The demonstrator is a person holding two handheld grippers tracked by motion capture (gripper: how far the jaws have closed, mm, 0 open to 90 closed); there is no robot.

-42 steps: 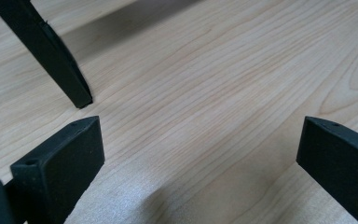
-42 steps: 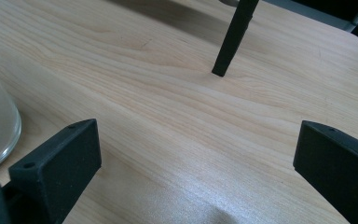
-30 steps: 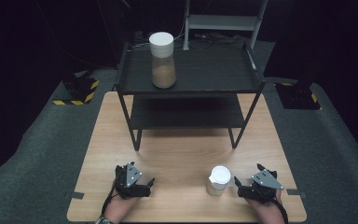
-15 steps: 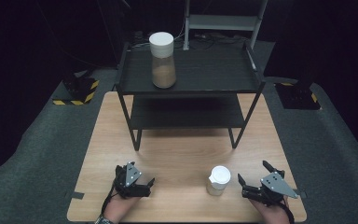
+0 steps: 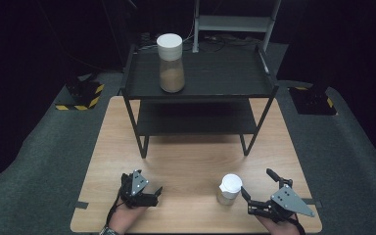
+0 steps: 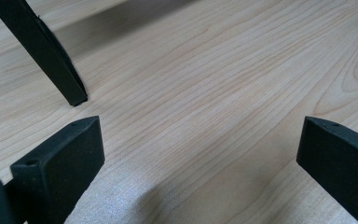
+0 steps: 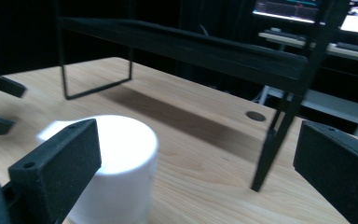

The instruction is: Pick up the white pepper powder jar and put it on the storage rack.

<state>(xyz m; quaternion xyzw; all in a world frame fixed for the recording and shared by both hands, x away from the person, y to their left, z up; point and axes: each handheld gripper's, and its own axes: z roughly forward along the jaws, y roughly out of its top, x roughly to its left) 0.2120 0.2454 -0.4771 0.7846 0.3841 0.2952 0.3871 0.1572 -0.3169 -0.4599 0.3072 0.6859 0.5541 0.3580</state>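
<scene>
Right gripper (image 5: pixel 260 188) spread wide, gripping nothing, just beside the white-lidded jar (image 5: pixel 229 189) near the table's (image 5: pixel 191 156) front edge; jar partly blocked by one jaw up close; left gripper (image 5: pixel 144 193) wide open too, empty, well apart; jar contents hard to make out.

A light wooden desk (image 5: pixel 191 156) stands on a grey carpet floor (image 5: pixel 34 171). At the back of the desk is a black metal rack (image 5: pixel 200 78) with two shelves, one above the other. Its thin black legs rest on the wood. Behind it is a grey metal frame (image 5: pixel 235 22). The room around is very dark. A black block with yellow and black stripes (image 5: pixel 81 95) lies on the floor at the left.
</scene>
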